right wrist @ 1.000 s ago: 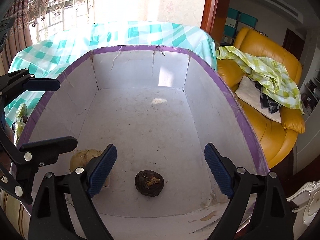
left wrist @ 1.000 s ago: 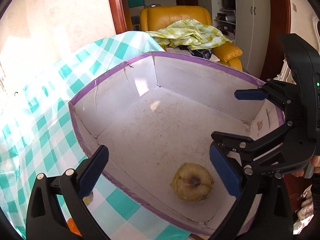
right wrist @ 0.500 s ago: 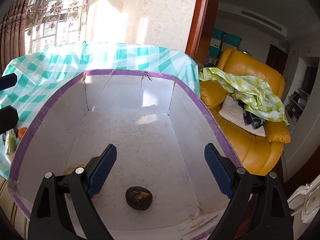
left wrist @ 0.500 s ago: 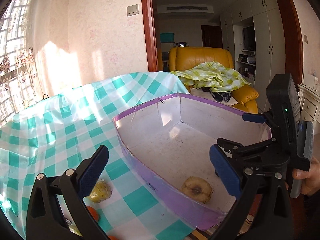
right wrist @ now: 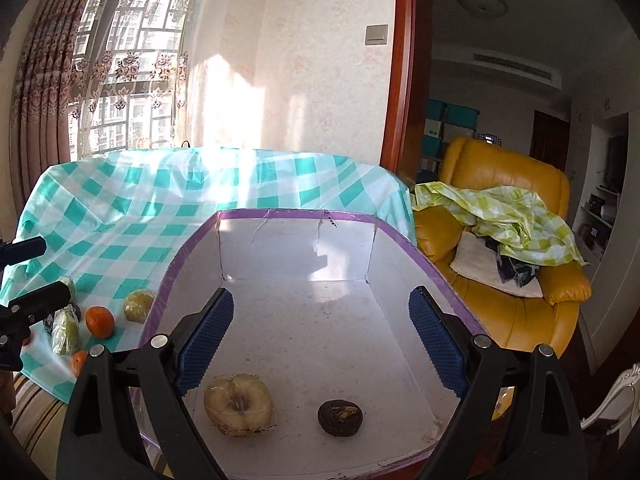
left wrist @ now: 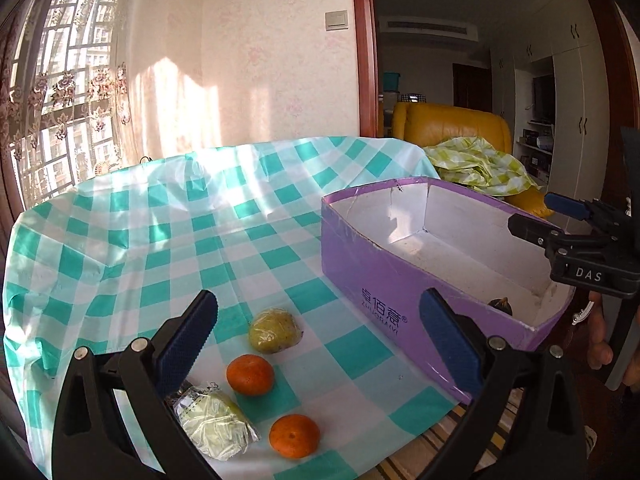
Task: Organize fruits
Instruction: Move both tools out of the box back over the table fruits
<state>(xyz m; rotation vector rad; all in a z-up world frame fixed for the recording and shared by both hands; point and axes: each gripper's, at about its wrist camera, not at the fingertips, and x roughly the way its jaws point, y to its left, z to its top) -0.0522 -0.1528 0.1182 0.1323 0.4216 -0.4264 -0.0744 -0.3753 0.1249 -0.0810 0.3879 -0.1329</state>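
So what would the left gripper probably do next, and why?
Probably lower the left gripper, which is open and empty, over the nearer orange and close on it. Two fruits already lie in the purple box, while both oranges and two wrapped fruits sit on the checked tablecloth right below it.

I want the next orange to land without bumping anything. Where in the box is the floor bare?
The purple box floor is bare from the far wall to mid-floor. The near end is crowded: the wrapped apple half and the dark fruit lie there, apart, under the open right gripper.
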